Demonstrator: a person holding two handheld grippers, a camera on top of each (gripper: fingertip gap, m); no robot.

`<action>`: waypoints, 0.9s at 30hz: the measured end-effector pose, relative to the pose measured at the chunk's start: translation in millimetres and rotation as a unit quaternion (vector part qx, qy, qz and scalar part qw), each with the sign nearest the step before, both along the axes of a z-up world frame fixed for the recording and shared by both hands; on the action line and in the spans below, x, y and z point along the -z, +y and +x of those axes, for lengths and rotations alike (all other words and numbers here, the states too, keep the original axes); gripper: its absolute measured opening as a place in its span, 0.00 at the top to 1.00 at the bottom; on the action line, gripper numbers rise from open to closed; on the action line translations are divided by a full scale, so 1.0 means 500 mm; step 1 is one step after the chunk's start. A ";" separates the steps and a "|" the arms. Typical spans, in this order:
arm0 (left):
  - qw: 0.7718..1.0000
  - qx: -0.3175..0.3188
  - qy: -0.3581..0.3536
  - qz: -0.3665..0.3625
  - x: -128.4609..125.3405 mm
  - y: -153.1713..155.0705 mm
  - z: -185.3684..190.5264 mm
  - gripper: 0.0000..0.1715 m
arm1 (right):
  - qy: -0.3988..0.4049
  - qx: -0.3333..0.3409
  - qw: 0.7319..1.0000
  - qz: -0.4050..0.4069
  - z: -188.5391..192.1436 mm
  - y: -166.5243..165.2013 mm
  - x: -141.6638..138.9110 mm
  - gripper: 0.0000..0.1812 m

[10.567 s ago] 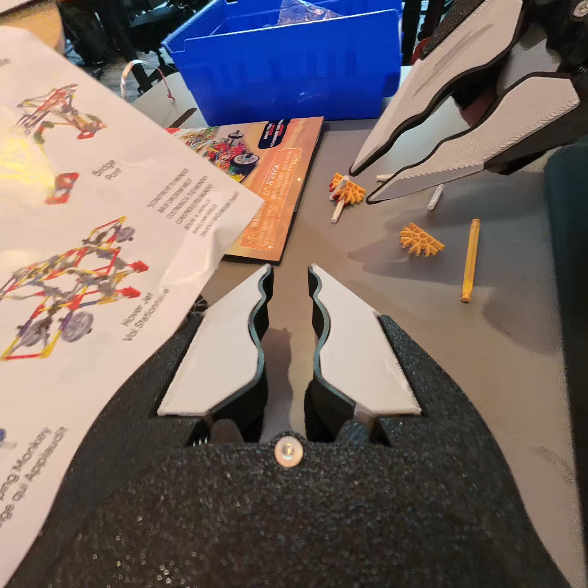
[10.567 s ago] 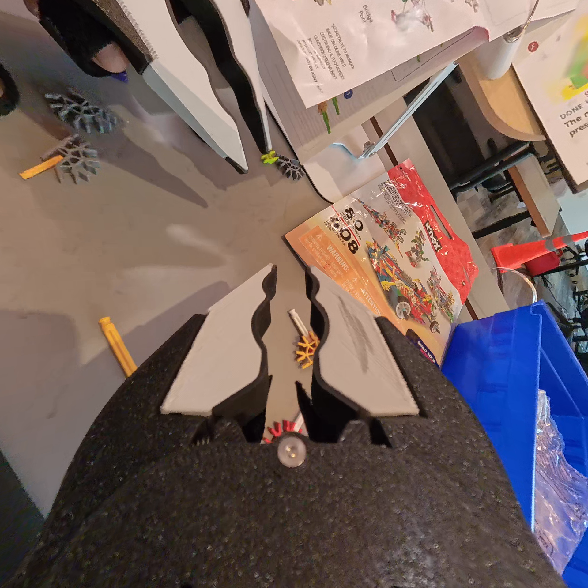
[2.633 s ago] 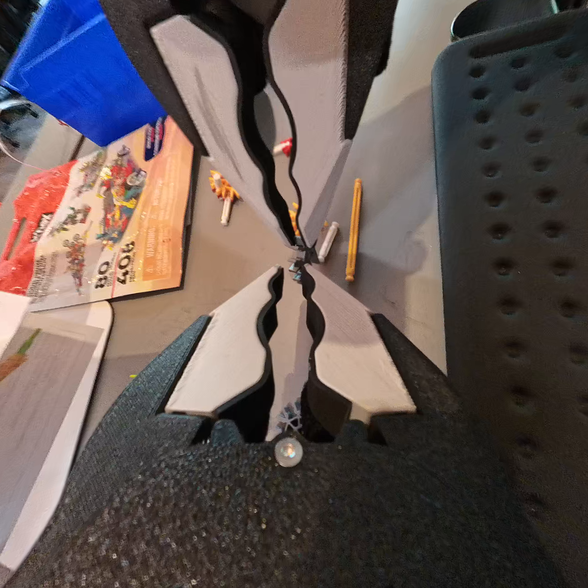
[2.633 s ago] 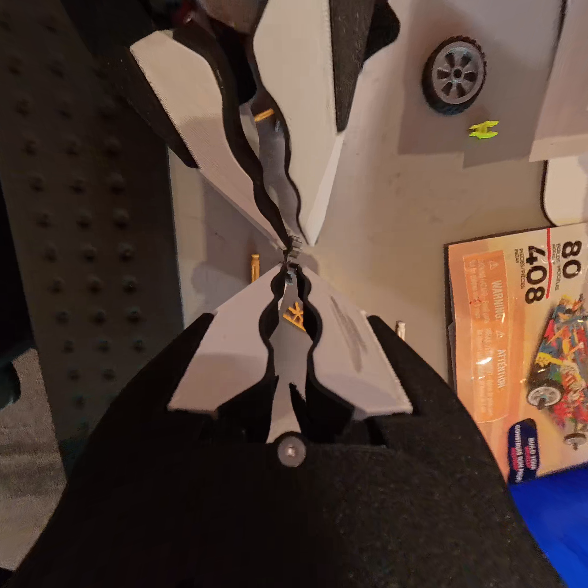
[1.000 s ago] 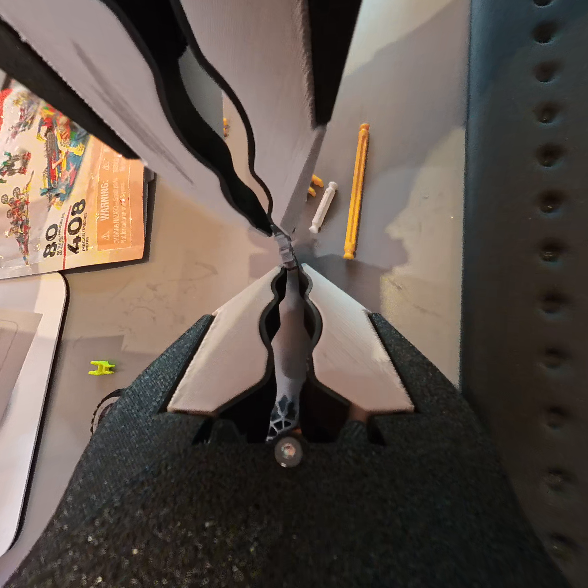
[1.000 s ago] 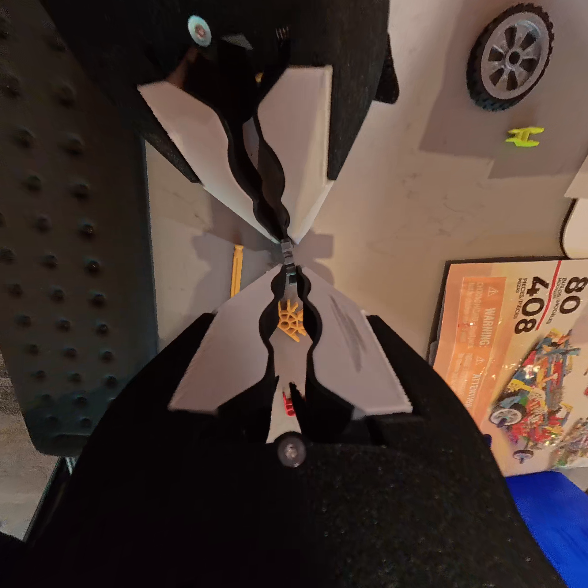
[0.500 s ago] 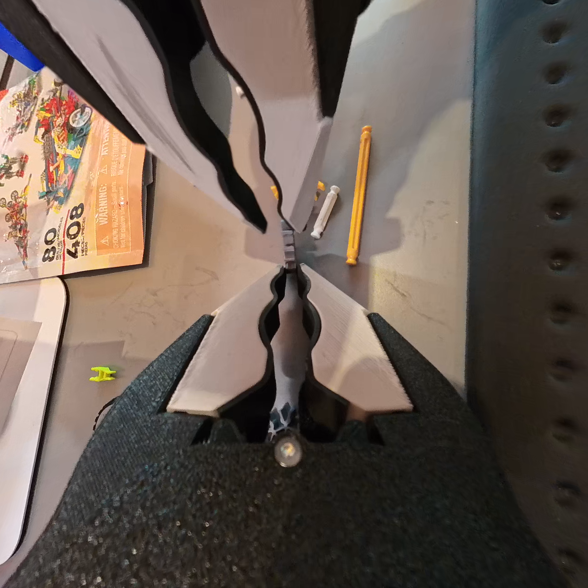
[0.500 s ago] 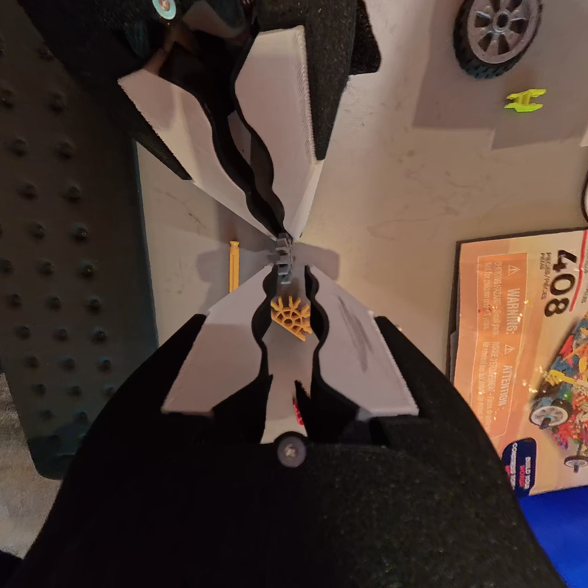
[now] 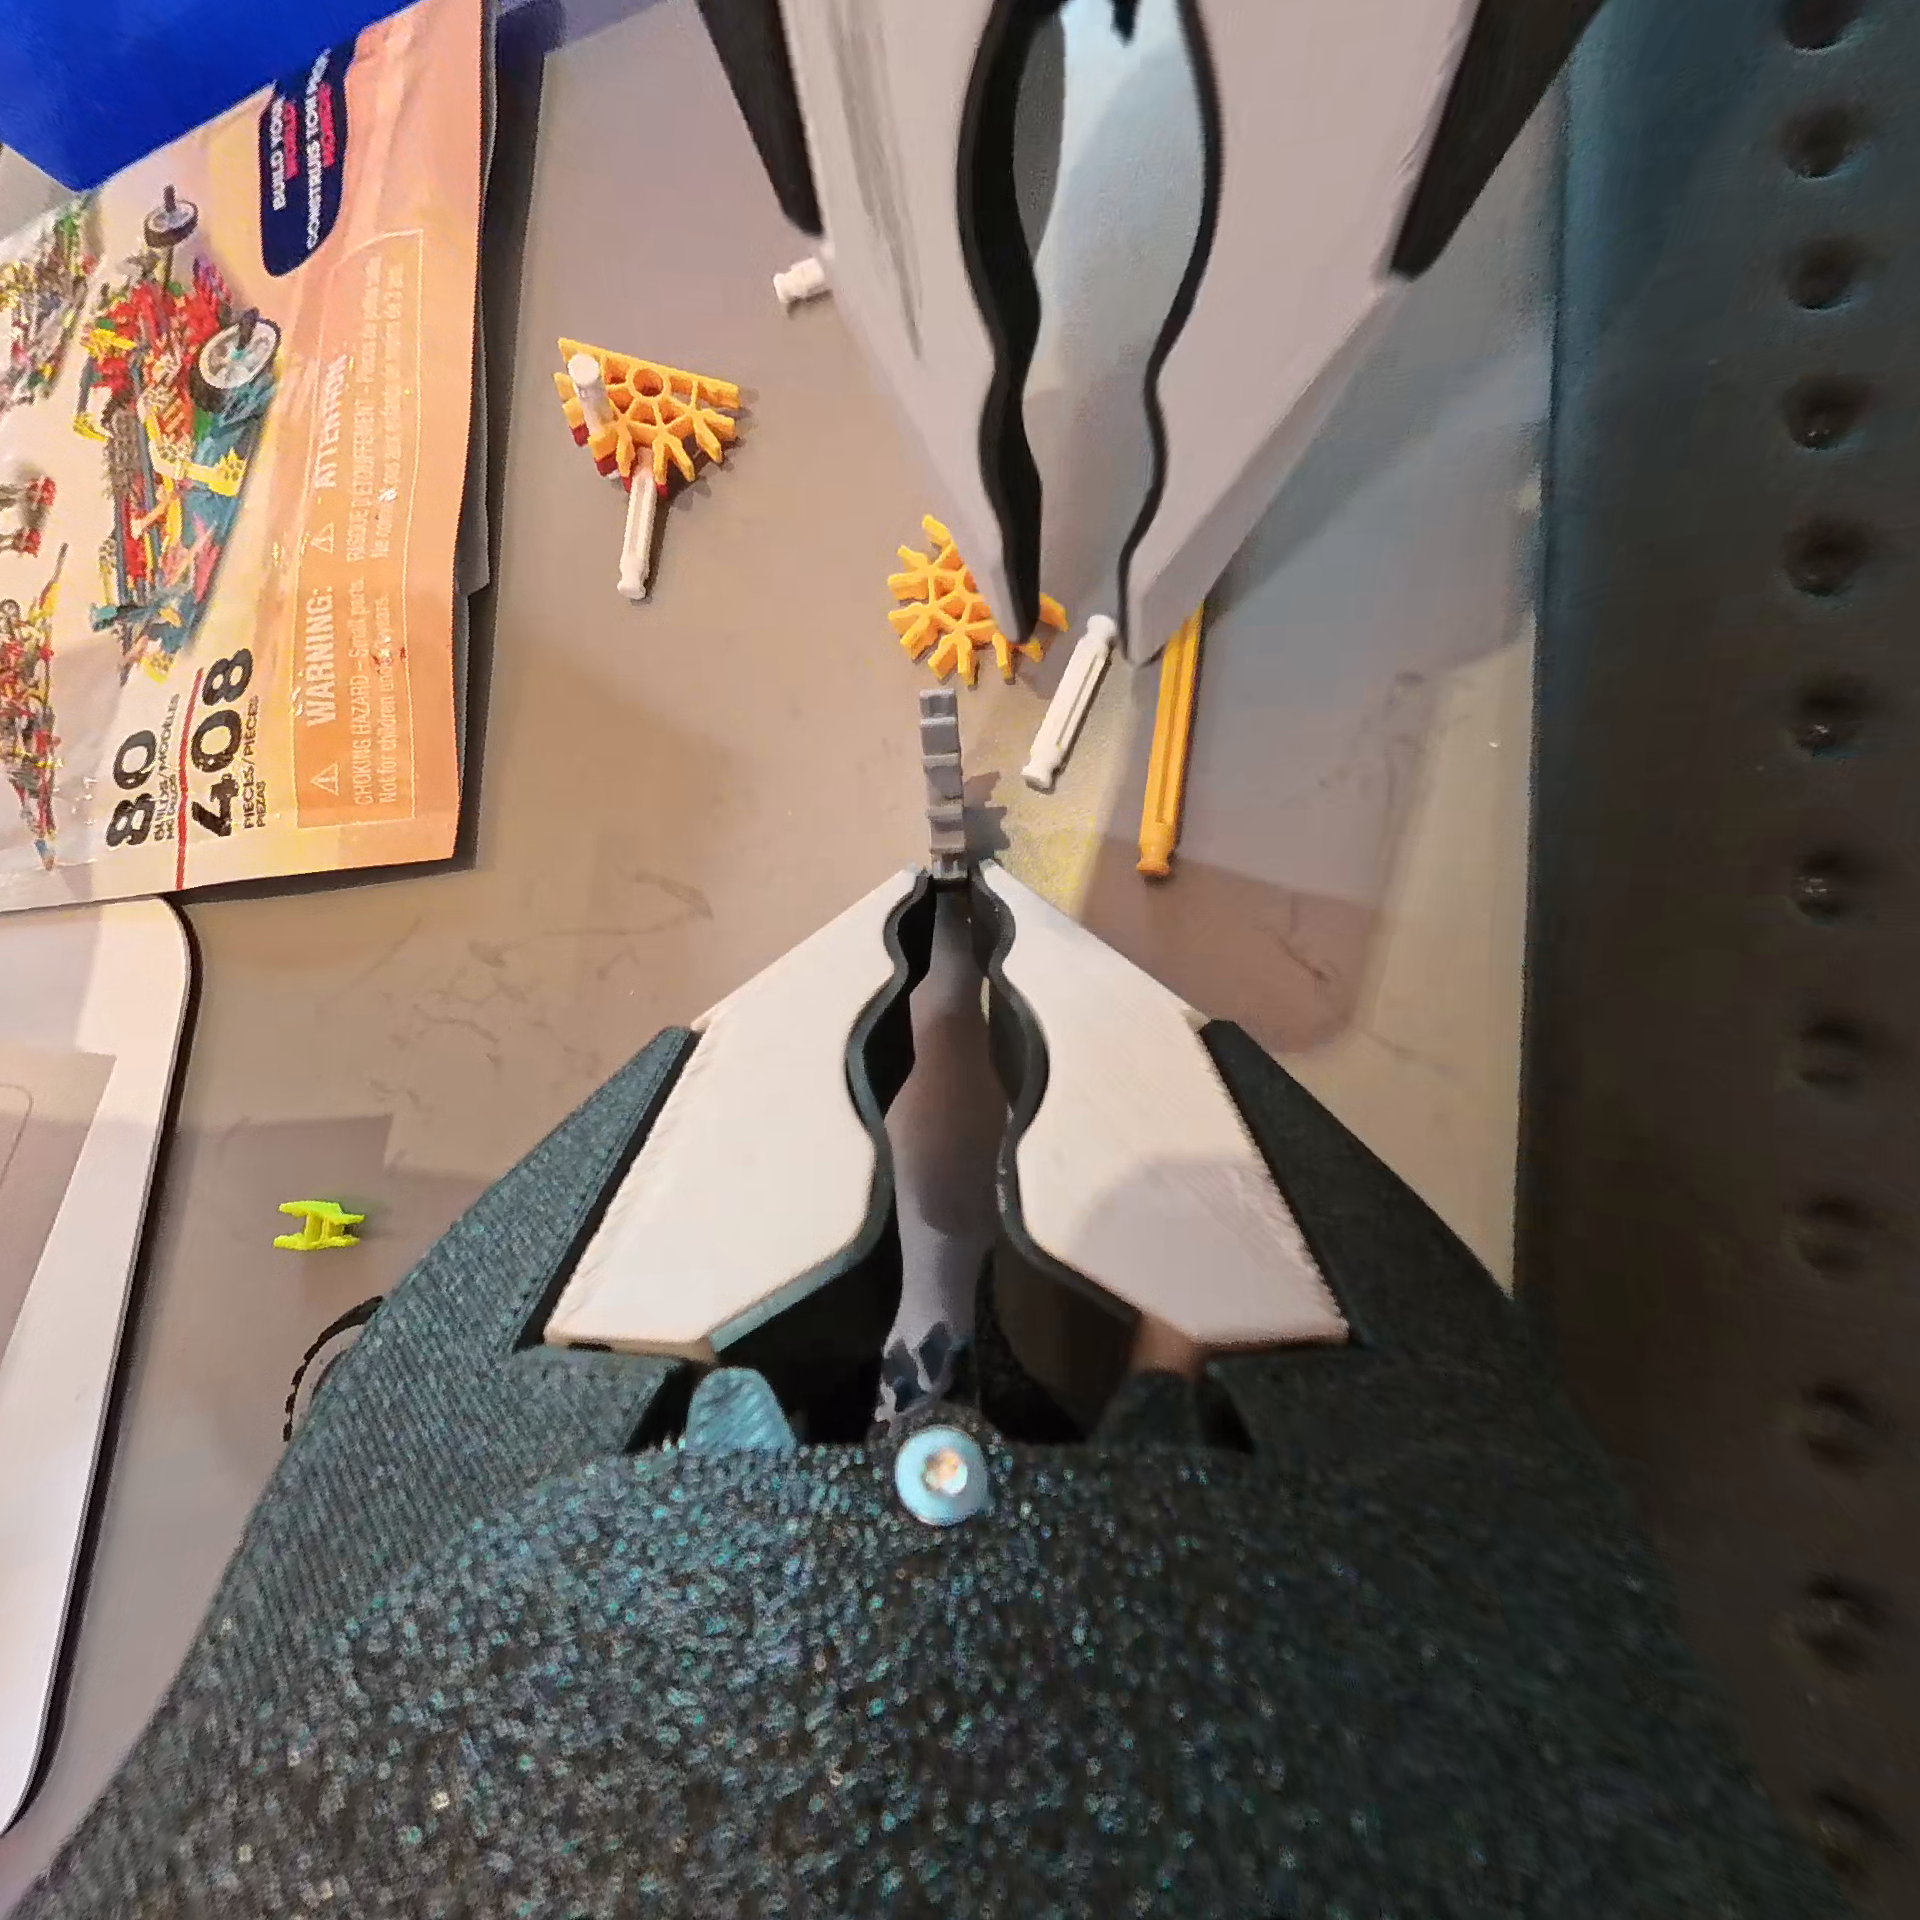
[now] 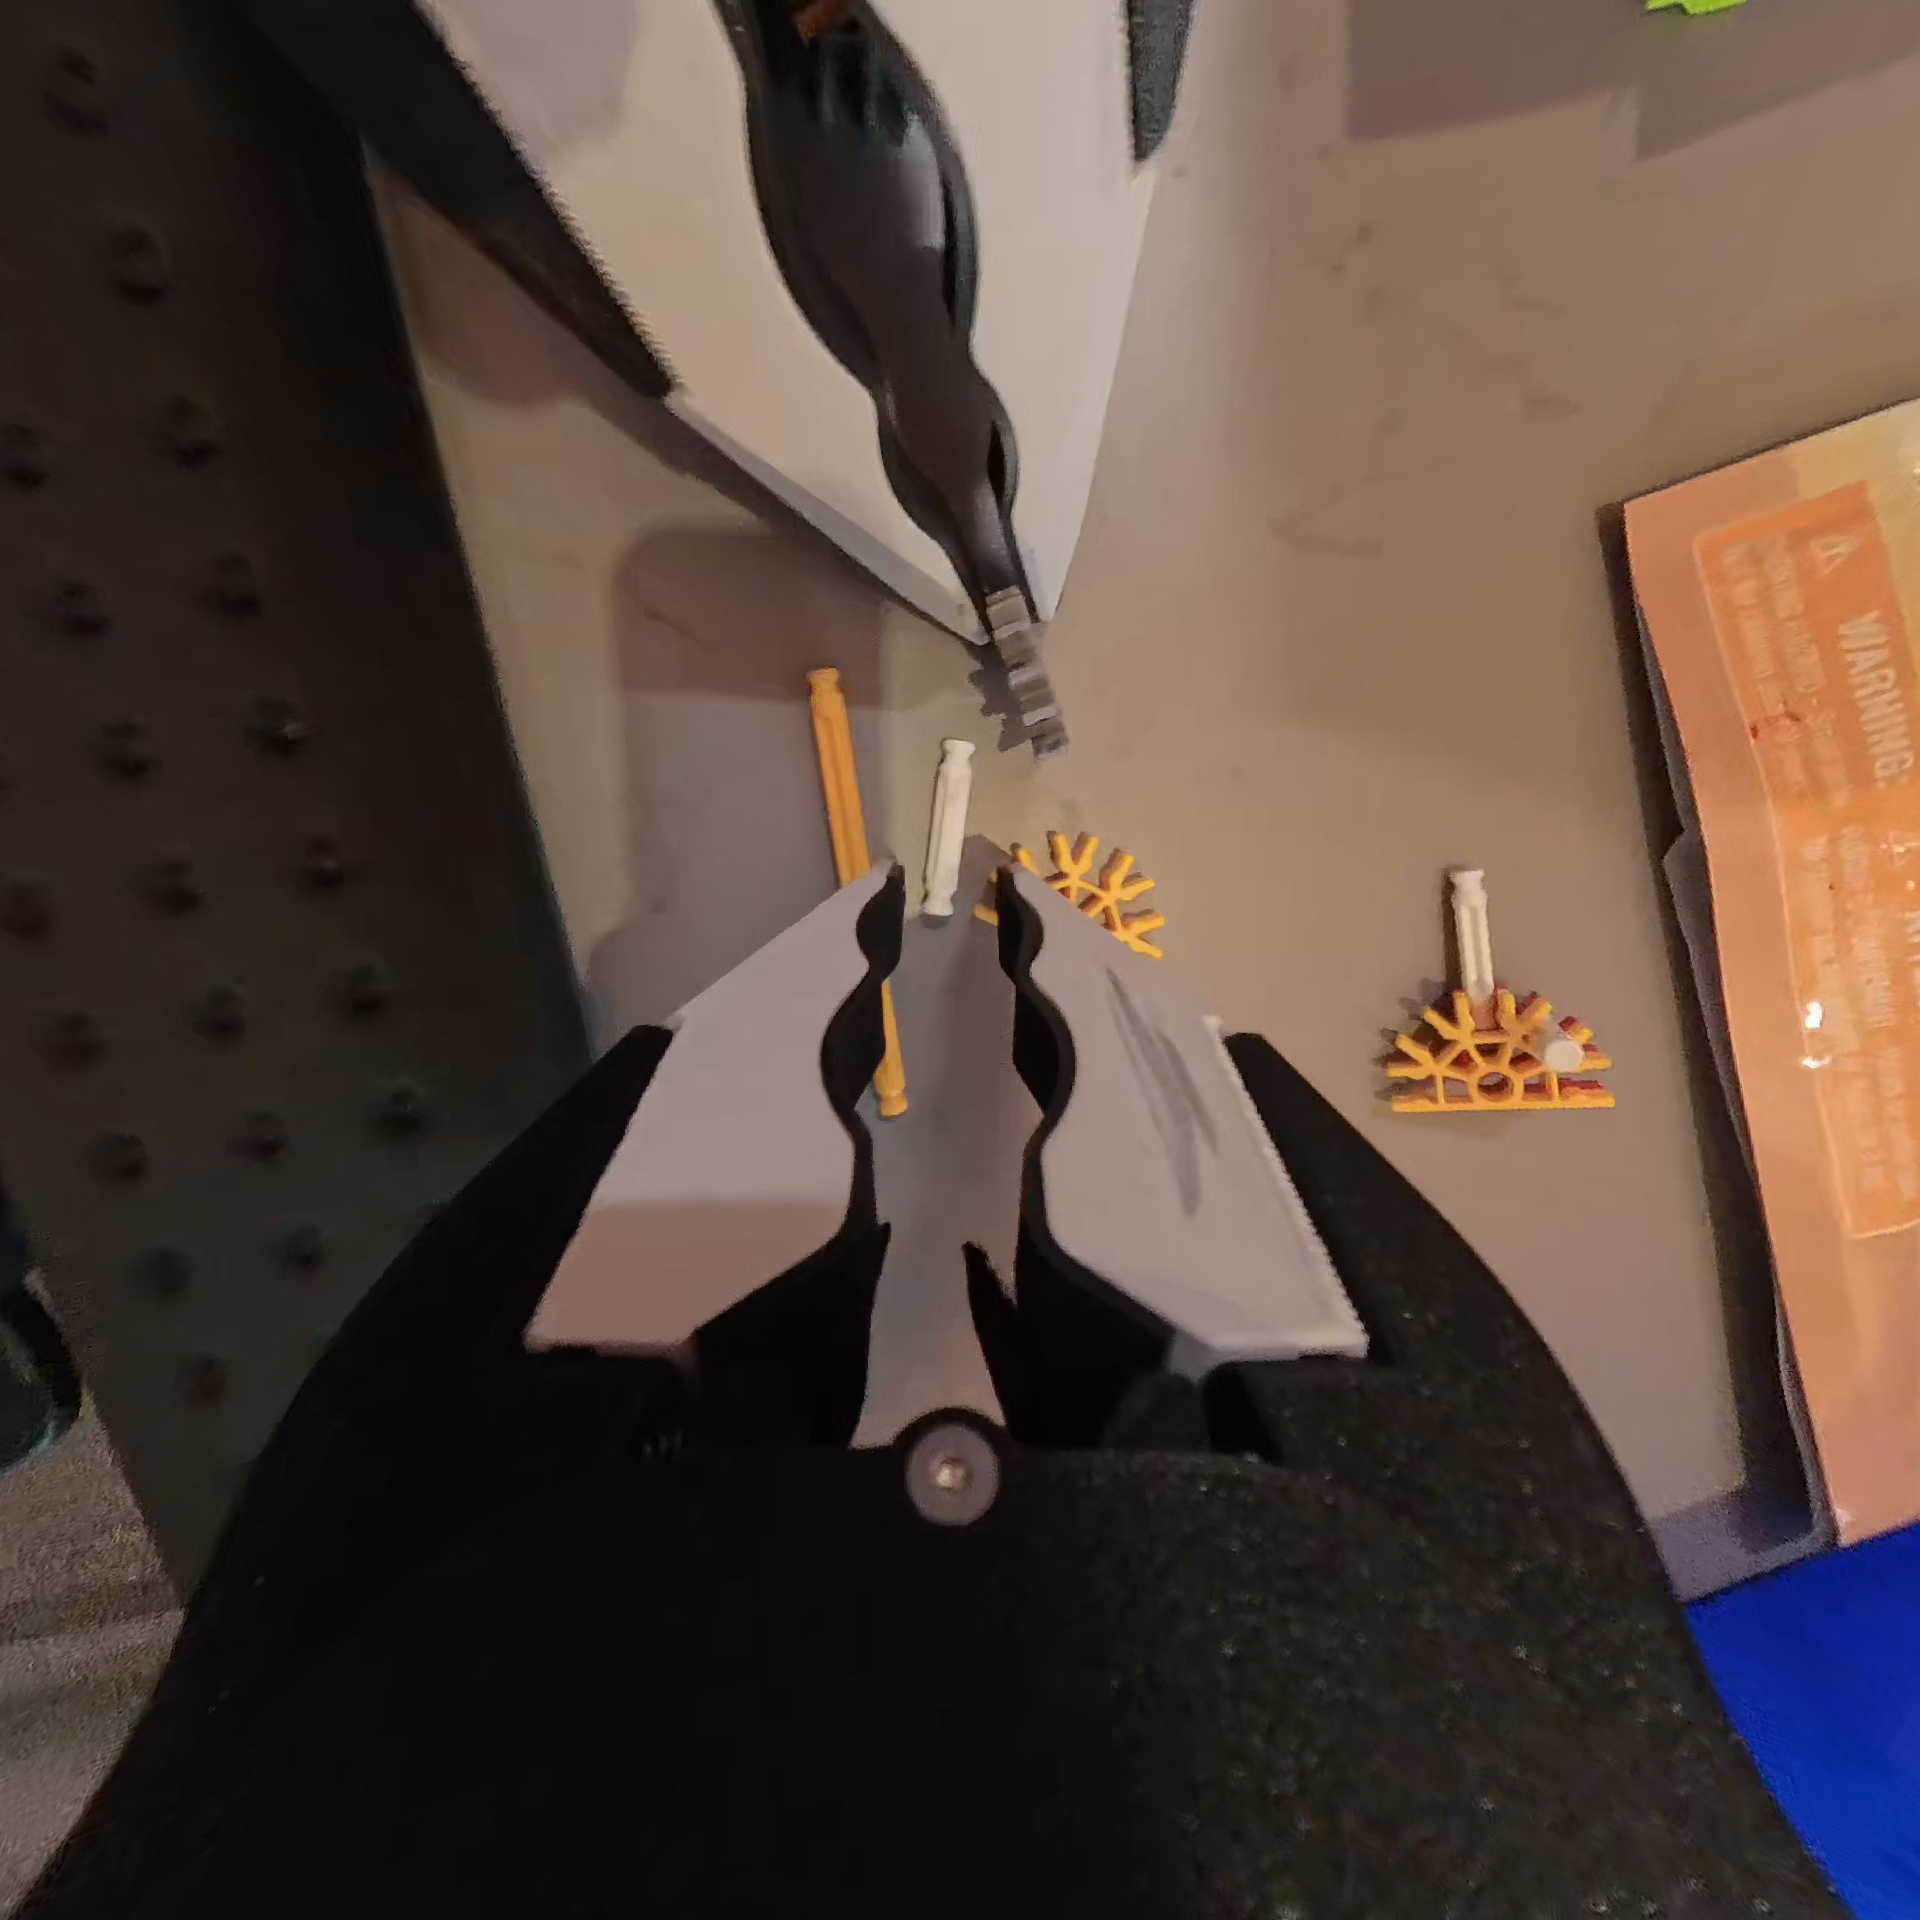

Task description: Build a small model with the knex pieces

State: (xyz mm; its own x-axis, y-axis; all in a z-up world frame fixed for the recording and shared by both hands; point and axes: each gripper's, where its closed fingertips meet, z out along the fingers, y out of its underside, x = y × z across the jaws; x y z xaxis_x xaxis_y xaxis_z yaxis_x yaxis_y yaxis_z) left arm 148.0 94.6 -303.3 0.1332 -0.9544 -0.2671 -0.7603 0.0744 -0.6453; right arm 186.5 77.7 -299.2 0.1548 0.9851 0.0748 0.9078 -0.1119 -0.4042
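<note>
- Grey tabletop (image 9: 644,997) lies under everything; its right-hand edge in the left wrist view meets a dark dimpled panel (image 9: 1745,935), and the middle stretch between the pieces and the printed packet (image 9: 312,582) is bare.
- Blue bin (image 9: 187,73) sits at the far left corner beyond the packet, a white board (image 9: 94,1195) nearer.
- Left gripper (image 9: 948,878) is pinched tight on a grey notched connector (image 9: 941,774), seen edge-on, its long axis running straight out past the tips, clear of the table.
- Right gripper (image 10: 948,878) stands slightly parted and empty, tips just above the white rod (image 10: 948,826) and close beside the yellow snowflake piece (image 10: 1101,894).
- Long yellow rod (image 10: 852,883) lies parallel to the panel edge, just beside the white rod.
- Yellow-and-red fan assembly (image 10: 1496,1049) rests apart, towards the packet.
- Green clip (image 9: 320,1224) lies alone near the board.
</note>
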 end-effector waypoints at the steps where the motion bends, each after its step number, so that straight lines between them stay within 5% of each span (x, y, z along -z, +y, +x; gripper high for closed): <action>1: 1.000 -0.001 0.002 -0.001 0.000 0.000 0.000 0.97 | 0.009 0.012 1.000 0.006 -0.004 0.006 0.002 0.93; 27: 1.000 -0.015 0.005 -0.022 0.001 0.001 0.011 0.97 | 0.078 0.046 0.996 -0.002 -0.018 0.000 -0.008 0.99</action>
State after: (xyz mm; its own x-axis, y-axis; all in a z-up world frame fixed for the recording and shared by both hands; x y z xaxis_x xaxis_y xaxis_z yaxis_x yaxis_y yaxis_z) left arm 153.6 94.9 -303.8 0.1598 -0.9610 -0.2258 -0.7681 0.0226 -0.6399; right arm 177.6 77.7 -295.0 0.2538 0.9665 0.0398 0.8203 -0.1932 -0.5383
